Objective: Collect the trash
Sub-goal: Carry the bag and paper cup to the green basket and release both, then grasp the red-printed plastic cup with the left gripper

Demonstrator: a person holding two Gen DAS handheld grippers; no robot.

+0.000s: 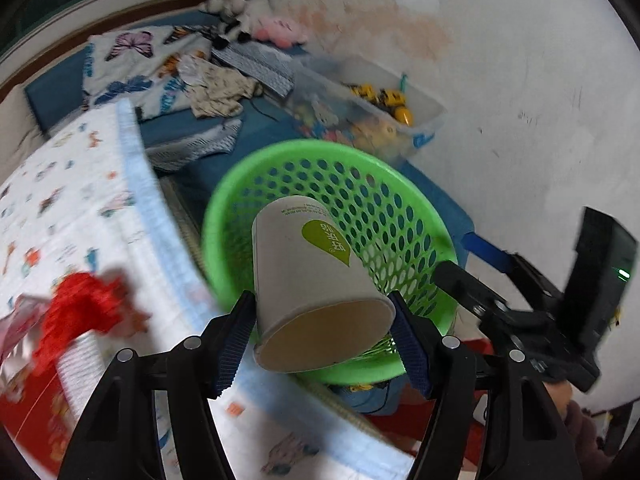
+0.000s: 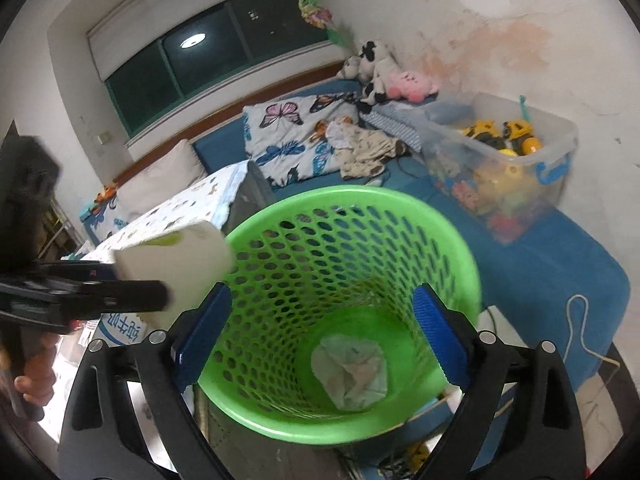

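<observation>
The left gripper (image 1: 324, 340) clamps a white paper cup (image 1: 316, 280) at lower centre, tilted over the rim of the green perforated basket (image 1: 400, 216). The right gripper (image 2: 320, 340) stands wide open, empty, above the basket's mouth; crumpled paper (image 2: 350, 372) lies on its floor. Left, a patterned tablecloth (image 1: 80, 208) edge crowds the basket. Beyond, upper right, a clear toy bin (image 2: 516, 160) against the wall.

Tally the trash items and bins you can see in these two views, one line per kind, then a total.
Paper cup, held in the left tongs: 1
Crumpled wad inside the basket: 1
Green basket: 1
Total: 3
</observation>
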